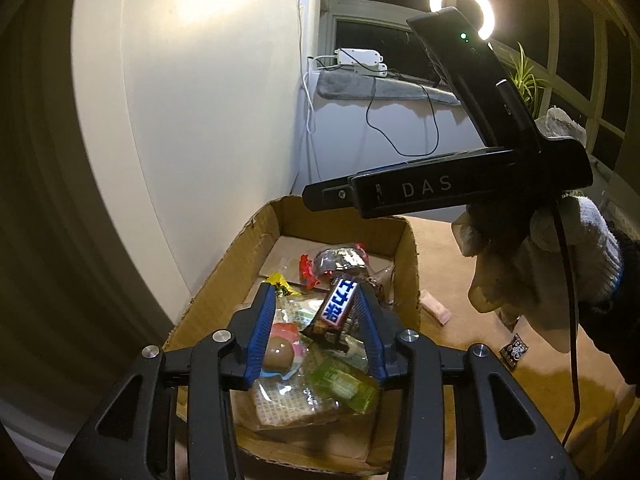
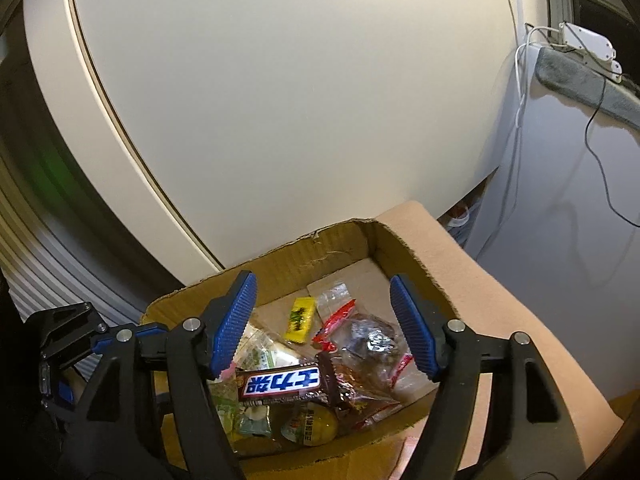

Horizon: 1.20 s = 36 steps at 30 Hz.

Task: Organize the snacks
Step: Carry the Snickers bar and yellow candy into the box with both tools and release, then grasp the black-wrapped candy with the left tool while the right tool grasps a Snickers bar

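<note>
An open cardboard box (image 1: 408, 256) holds several wrapped snacks. A brown chocolate bar (image 1: 338, 306) with blue and white lettering lies on top of the pile; it also shows in the right wrist view (image 2: 282, 384). My left gripper (image 1: 316, 316) is open above the box, the bar between its fingers and apart from the left pad. My right gripper (image 2: 324, 320) is open and empty above the same box (image 2: 336, 244). In the left wrist view the right gripper's black body (image 1: 440, 188) hangs above the box's far wall.
The box stands on a tan carpet (image 1: 452, 264) against a white cabinet (image 1: 192, 120). A dark snack packet (image 1: 516, 350) and a pink packet (image 1: 434, 308) lie on the carpet to the right. A window ledge with cables and a ring light (image 1: 462, 4) are behind.
</note>
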Available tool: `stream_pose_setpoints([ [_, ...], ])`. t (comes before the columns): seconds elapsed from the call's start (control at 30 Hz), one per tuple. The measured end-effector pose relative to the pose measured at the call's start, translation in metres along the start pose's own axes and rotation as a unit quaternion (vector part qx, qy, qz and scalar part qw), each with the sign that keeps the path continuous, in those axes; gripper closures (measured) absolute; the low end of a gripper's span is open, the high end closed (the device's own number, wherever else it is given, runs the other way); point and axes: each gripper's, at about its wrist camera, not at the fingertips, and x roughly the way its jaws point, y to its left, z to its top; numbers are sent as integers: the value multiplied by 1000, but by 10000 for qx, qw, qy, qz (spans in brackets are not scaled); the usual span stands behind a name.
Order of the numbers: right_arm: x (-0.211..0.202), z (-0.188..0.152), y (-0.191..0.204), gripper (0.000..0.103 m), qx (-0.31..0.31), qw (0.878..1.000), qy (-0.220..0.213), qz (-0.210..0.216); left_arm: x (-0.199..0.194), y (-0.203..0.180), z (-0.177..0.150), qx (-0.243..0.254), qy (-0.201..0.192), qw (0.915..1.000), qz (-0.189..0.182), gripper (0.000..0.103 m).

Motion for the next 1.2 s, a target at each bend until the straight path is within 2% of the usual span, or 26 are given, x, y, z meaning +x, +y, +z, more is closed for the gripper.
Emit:
stream_pose_setpoints([
  [0.3,-29,-9,-2,31,14,9998,-134,-141,-16,-12,0,104,-117,9999,-8,63],
  [0.6,-80,-44,-18,31,-86,9993,-188,-323,-32,-40,-4,225,-185,9994,-184,63],
  [0.97,-120,-121,-61,31,-242,9974,321,-600,-22,-97,-19,499,192,9955,-779,63],
  [1.2,-120,-167,-85,31,-532,9921,811,-790,-2,-137,-30,779,663,9863,-1291,63],
])
